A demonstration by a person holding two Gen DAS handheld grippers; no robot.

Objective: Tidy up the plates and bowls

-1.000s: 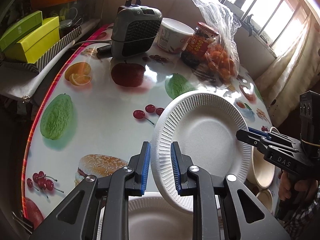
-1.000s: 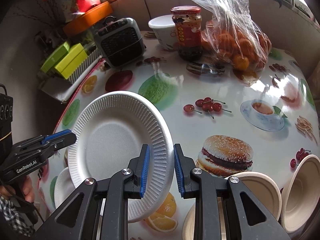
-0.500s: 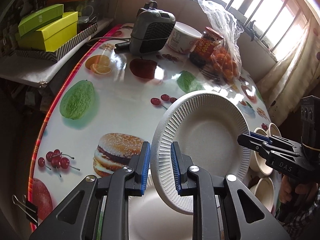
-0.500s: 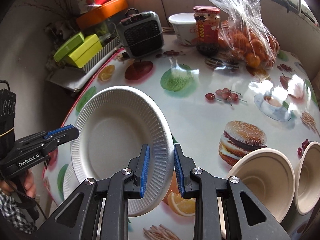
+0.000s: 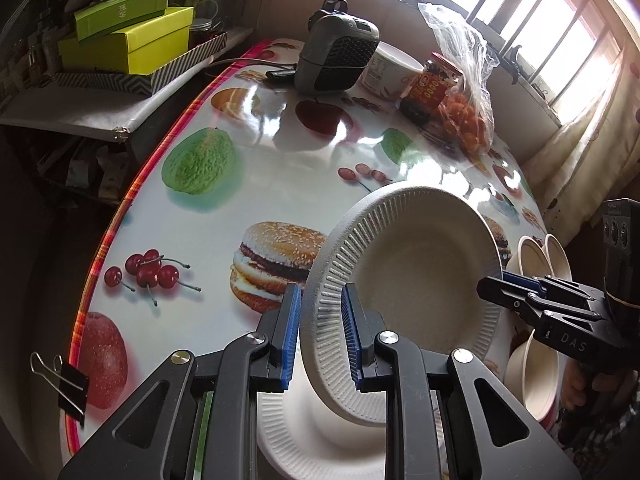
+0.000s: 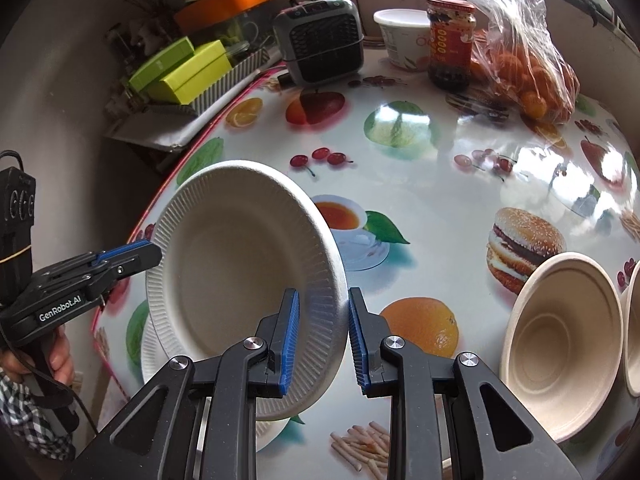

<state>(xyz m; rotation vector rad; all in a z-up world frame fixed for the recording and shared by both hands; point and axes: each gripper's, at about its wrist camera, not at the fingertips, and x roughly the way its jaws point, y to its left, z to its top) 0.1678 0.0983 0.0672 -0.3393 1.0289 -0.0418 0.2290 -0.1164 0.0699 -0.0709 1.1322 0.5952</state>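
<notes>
Both grippers meet on one white paper plate [image 5: 416, 280], tilted steeply above the fruit-print table [image 5: 256, 184]; the left gripper [image 5: 320, 340] has its blue pads [image 5: 291, 336] either side of the plate's ribbed rim, the right-hand pad touching the rim and the other standing a little off it, so whether it truly clamps the plate I cannot tell; the right gripper [image 6: 322, 338] likewise straddles the opposite rim of that plate [image 6: 240, 280], its jaws spread with a visible gap at each pad, not pressing on the rim. In the left wrist view the right gripper's tip reaches the plate's far edge; in the right wrist view the left gripper's tip touches the plate's left edge. Directly below the held plate lies a second white plate [image 5: 320, 440] flat on the table, near the table's edge; just right of the held plate stand beige bowls [image 6: 560, 344], tipped on their sides, nested close together. Beyond the plate, at the table's far side, sit a grey fan heater [image 6: 324, 40], a white tub [image 6: 404, 36], a red-labelled jar [image 6: 450, 44] and a clear bag of oranges [image 6: 524, 72]; left of the table, green boxes [image 5: 128, 36] rest on a shelf.
</notes>
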